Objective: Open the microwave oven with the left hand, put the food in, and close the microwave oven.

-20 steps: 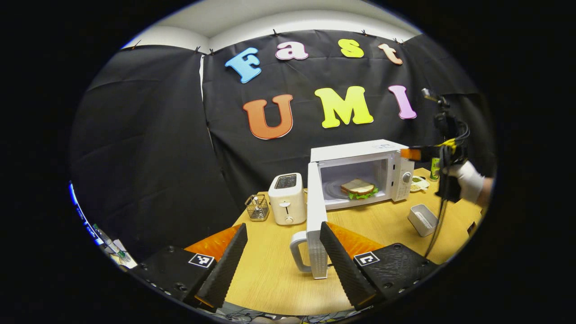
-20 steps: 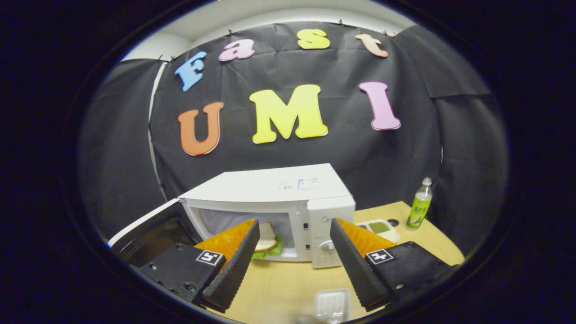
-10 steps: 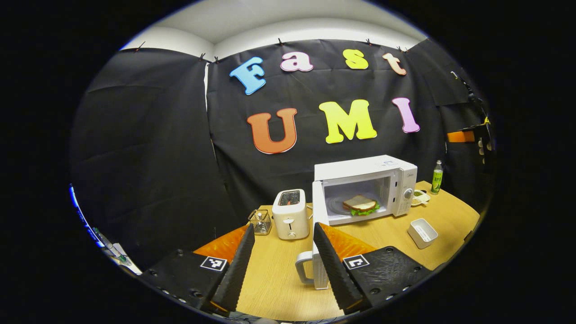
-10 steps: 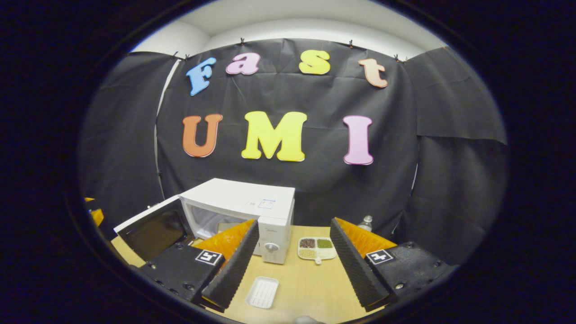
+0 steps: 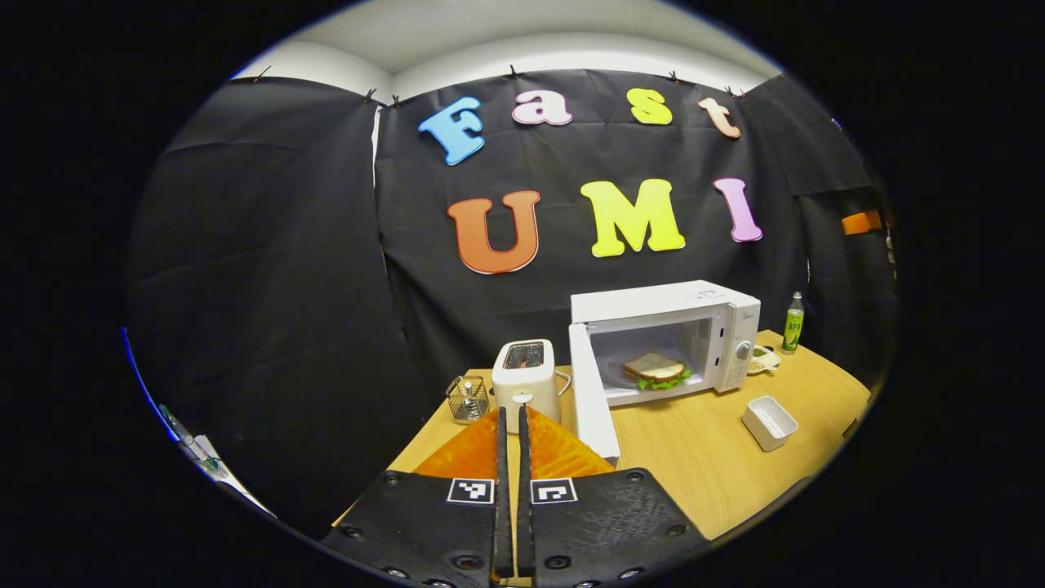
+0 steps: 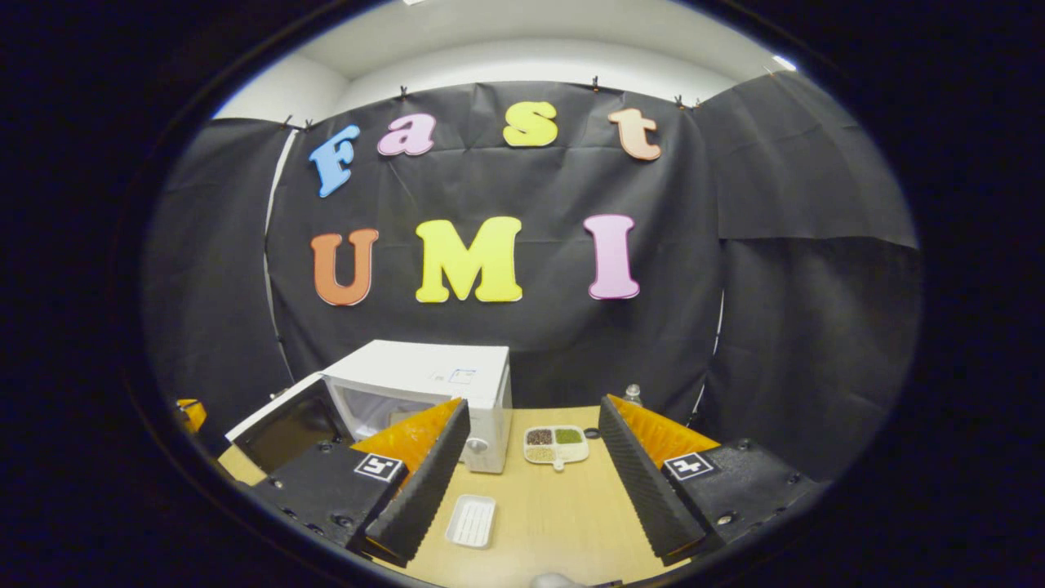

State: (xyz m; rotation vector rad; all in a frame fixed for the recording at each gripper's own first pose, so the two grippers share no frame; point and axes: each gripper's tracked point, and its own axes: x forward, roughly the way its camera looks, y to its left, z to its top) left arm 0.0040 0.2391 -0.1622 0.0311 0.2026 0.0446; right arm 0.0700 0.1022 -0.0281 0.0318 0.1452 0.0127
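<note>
My tabletop (image 5: 694,465) is pale yellow wood grain. The microwave (image 5: 665,302), toaster (image 5: 525,382) and small tray (image 5: 768,422) are white. The sandwich (image 5: 655,370) shows tan bread over green lettuce; the far bottle (image 5: 793,321) is green.

From the left gripper view I see a white toaster (image 5: 526,377) standing on the wooden counter (image 5: 710,465), with a small wire basket (image 5: 467,398) just beside it on its left. Farther right lies an empty white tray (image 5: 768,422), and near the back edge a green bottle (image 5: 793,322) stands upright. Through the right gripper view I can make out a divided dish (image 6: 556,443) with dark, green and pale fillings in separate compartments, well apart from the tray.
</note>
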